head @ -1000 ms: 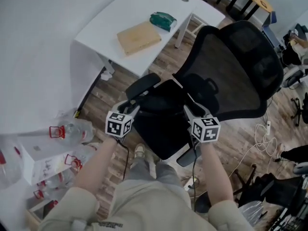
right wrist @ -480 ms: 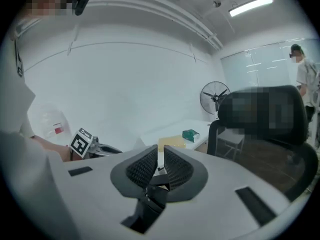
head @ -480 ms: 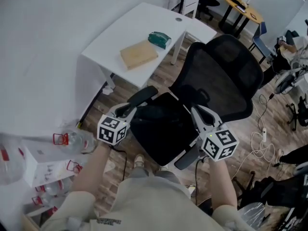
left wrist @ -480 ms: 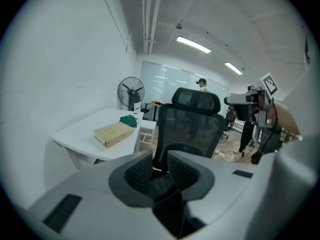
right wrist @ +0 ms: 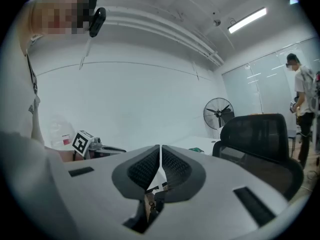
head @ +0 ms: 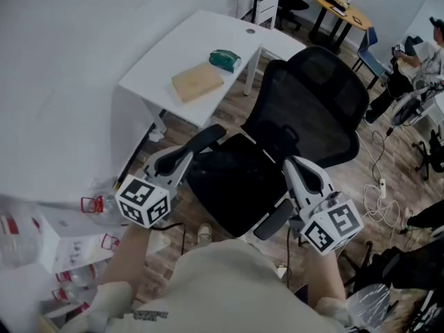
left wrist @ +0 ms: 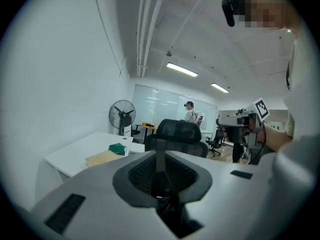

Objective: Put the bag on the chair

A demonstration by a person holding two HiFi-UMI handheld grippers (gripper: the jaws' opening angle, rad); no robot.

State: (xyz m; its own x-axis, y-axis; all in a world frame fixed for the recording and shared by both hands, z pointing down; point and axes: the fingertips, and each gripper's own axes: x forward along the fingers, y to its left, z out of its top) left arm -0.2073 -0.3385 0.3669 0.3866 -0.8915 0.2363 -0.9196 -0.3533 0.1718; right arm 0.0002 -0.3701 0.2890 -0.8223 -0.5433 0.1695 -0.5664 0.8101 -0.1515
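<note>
Head view: the black bag (head: 232,179) lies on the seat of the chair (head: 320,109), and I have lifted both tongs clear of it. My left tongs (left wrist: 160,156) have just narrowed to a slit and my right tongs (right wrist: 160,153) have closed fully, both empty. The placing looks done.

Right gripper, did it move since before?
Yes. The right gripper pulled back from the chair toward the person, its jaws just closing with nothing between them.
</note>
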